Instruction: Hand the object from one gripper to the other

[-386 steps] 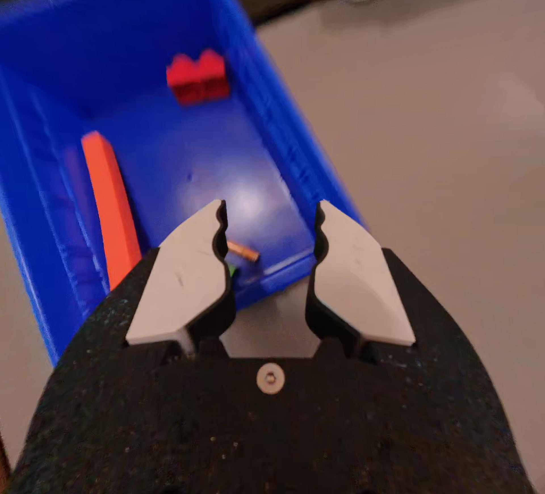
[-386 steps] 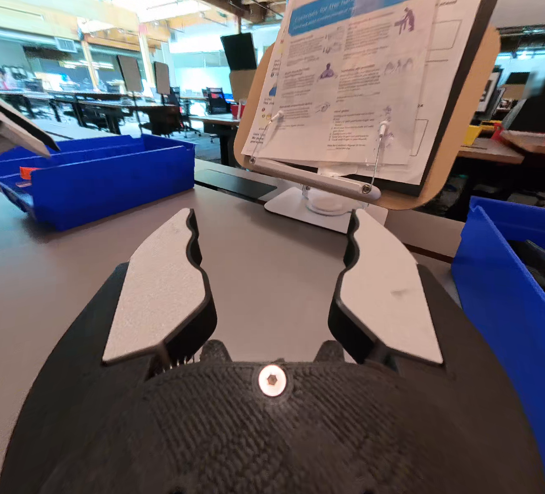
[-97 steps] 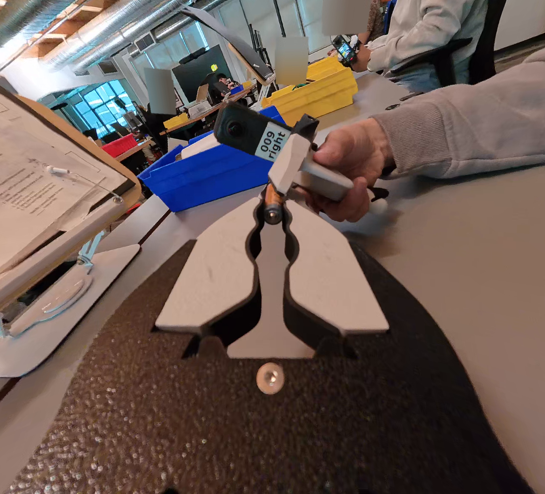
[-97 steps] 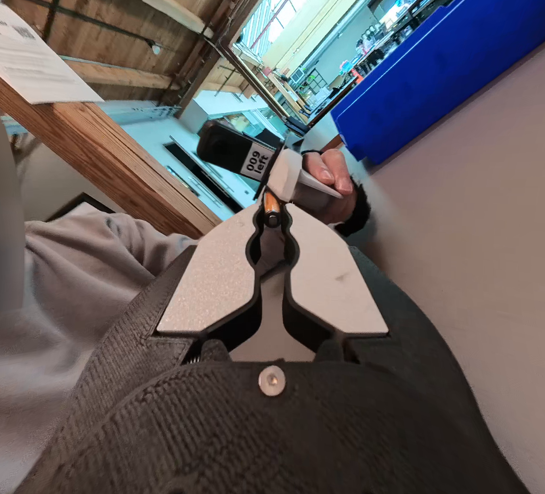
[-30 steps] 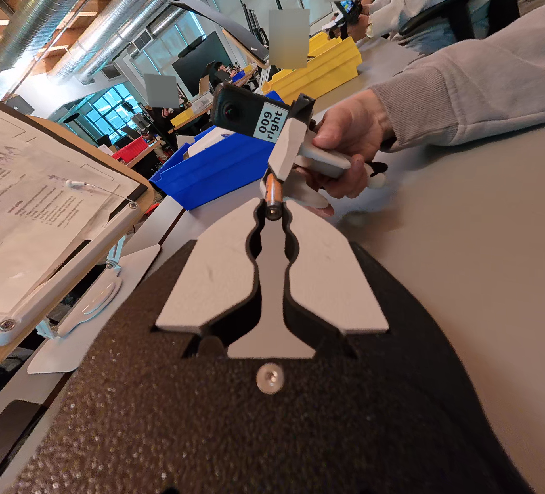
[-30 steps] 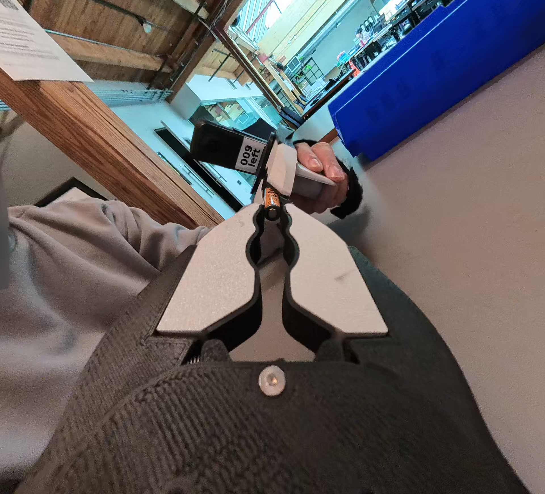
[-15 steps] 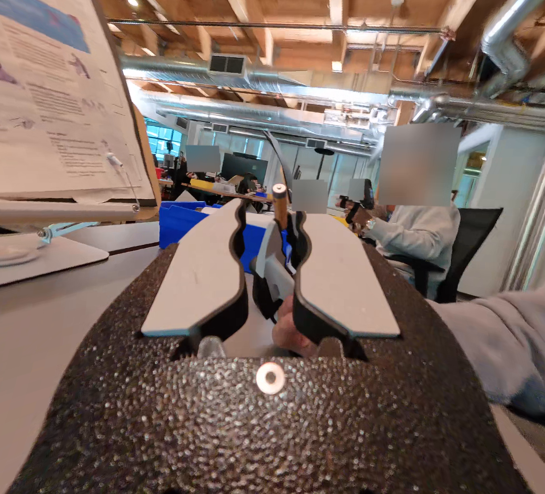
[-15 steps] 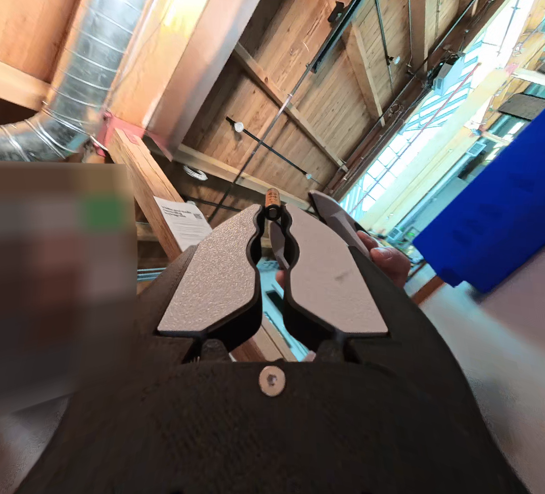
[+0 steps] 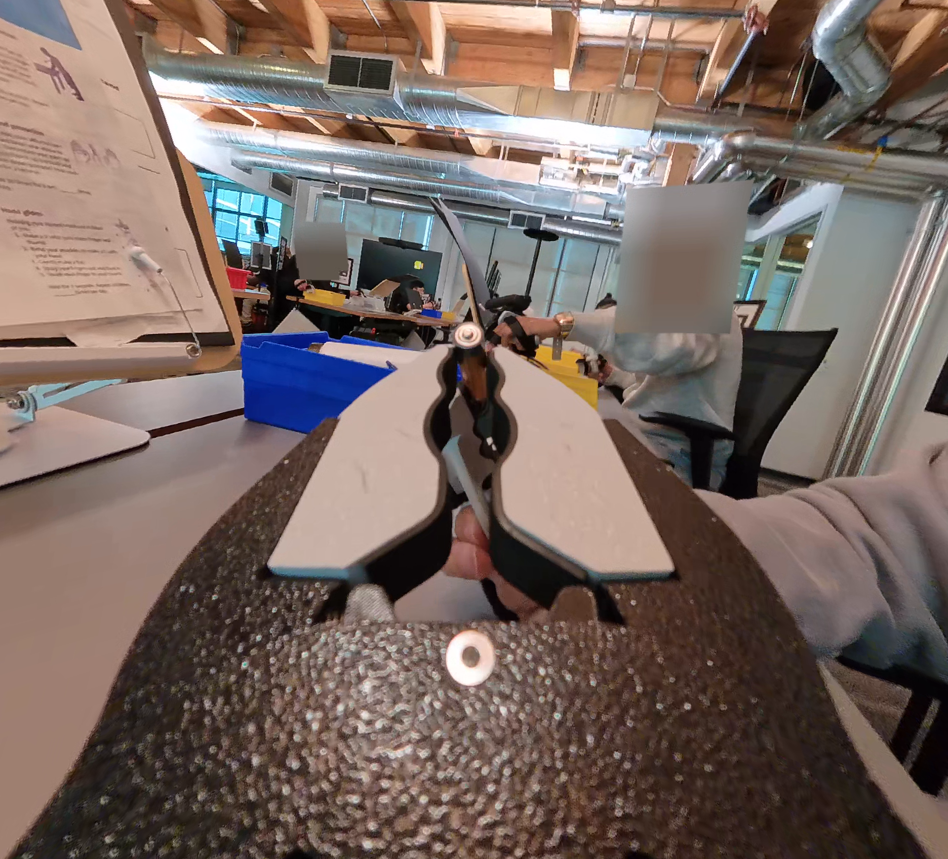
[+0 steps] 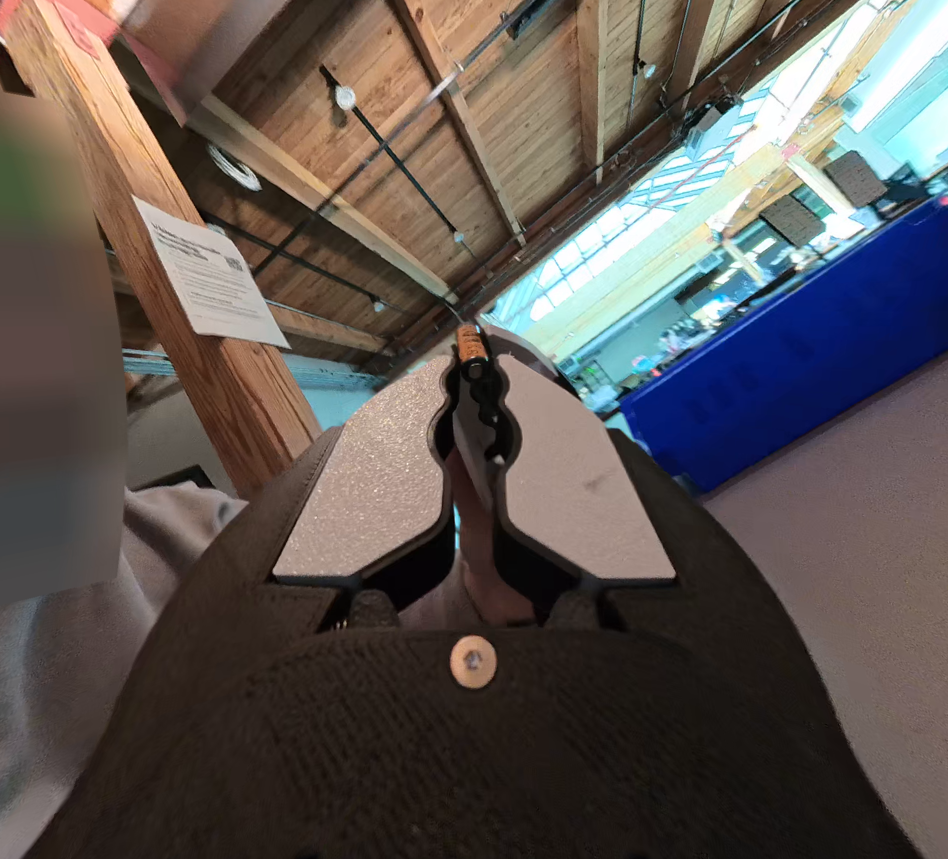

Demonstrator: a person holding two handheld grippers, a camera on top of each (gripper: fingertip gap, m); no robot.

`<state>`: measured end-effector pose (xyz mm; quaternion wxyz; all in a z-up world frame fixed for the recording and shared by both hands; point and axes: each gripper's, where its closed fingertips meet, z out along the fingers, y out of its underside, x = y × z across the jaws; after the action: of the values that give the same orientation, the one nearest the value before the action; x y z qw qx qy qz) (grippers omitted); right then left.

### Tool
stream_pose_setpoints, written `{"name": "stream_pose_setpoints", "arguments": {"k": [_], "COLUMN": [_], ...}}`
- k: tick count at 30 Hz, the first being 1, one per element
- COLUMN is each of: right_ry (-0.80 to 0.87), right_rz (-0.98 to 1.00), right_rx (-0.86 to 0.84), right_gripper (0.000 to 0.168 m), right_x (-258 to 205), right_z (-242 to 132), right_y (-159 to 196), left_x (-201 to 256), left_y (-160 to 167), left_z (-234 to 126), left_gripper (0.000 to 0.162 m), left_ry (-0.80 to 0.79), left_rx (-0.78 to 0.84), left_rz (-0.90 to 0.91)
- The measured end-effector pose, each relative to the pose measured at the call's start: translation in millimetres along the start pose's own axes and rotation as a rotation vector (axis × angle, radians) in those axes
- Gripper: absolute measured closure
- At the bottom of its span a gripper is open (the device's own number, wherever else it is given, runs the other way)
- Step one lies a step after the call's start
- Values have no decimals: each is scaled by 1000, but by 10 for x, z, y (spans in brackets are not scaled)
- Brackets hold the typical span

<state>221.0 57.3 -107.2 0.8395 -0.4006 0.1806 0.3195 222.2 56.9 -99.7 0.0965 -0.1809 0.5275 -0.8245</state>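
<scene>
My left claw (image 9: 468, 357) is pinched nearly shut, and the battery (image 9: 474, 375) sits right between its tips. The battery's silver end pokes up just past them and its orange-brown body runs down behind. In the slot between my left fingers I see a grey finger of my right claw (image 9: 464, 475), coming up from below. Under it is my hand (image 9: 469, 557), with its grey sleeve (image 9: 821, 552) off to the right. Ahead and to the left of this claw a blue bin (image 9: 308, 388) rests on the grey table (image 9: 77, 552). A paper stand (image 9: 92, 167) is farther left.

My right claw (image 10: 473, 365) is closed down too, and grips the same battery (image 10: 472, 347) at its very tips. The dark end is held between them and the orange label sticks out beyond. A finger of the left claw (image 10: 469, 444) shows in the gap between my right fingers. So both claws hold the battery at once, in the air above the table. To the right of this claw stands another blue bin (image 10: 795, 373), and to the left a wooden post (image 10: 205, 347).
</scene>
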Motion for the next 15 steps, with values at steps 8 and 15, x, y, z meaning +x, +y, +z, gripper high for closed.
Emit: {"name": "stream_pose_setpoints", "arguments": {"k": [8,15], "right_ry": [514,548], "right_rz": [-1171,-1437], "right_rx": [-424,-666], "right_gripper": [135,139], "right_x": [252,422], "right_z": [-208,-239], "right_y": [-117,155], "left_x": [-284,-297], "left_y": [80,278], "left_z": [-130,-113], "left_gripper": [152,152], "left_ry": [-158,-190], "left_rx": [-257,-380], "left_rz": [32,30]}}
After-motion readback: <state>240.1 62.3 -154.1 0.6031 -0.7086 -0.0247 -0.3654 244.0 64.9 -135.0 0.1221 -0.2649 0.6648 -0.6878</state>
